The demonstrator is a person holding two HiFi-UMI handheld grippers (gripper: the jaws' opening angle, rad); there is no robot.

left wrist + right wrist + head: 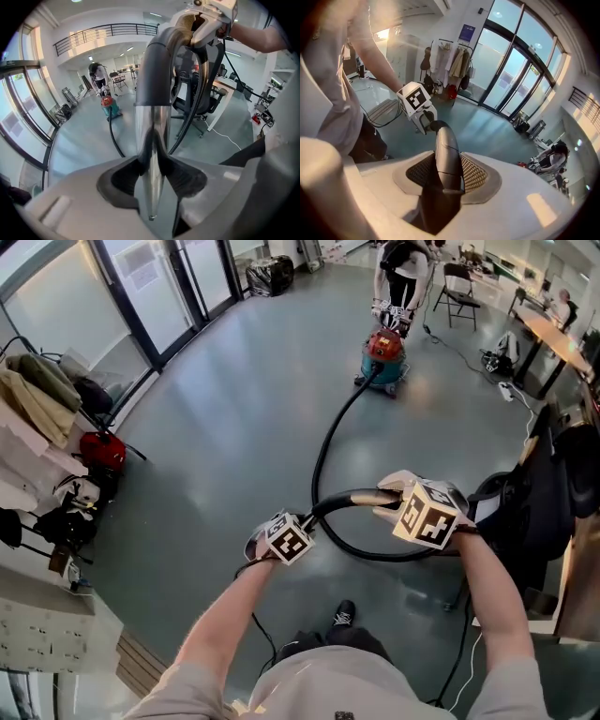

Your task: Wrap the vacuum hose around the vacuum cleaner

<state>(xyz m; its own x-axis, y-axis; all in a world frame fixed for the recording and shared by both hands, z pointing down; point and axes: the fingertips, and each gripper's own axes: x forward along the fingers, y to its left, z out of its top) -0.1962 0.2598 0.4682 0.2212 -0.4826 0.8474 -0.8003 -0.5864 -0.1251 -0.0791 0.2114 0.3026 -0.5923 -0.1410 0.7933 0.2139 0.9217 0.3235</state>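
The red and teal vacuum cleaner stands far off on the grey floor. Its black hose runs back toward me and loops low under my hands. Both grippers hold the wand end. My left gripper is shut on the shiny metal tube, which rises between its dark pads. My right gripper is shut on the grey curved handle, pinched between its ribbed pads. In the left gripper view the handle bend leads up to the right gripper. The left gripper's marker cube shows in the right gripper view.
A person stands just behind the vacuum cleaner. A coat rack and a red object line the left wall by glass doors. A black office chair is close on my right; a folding chair and desks stand beyond.
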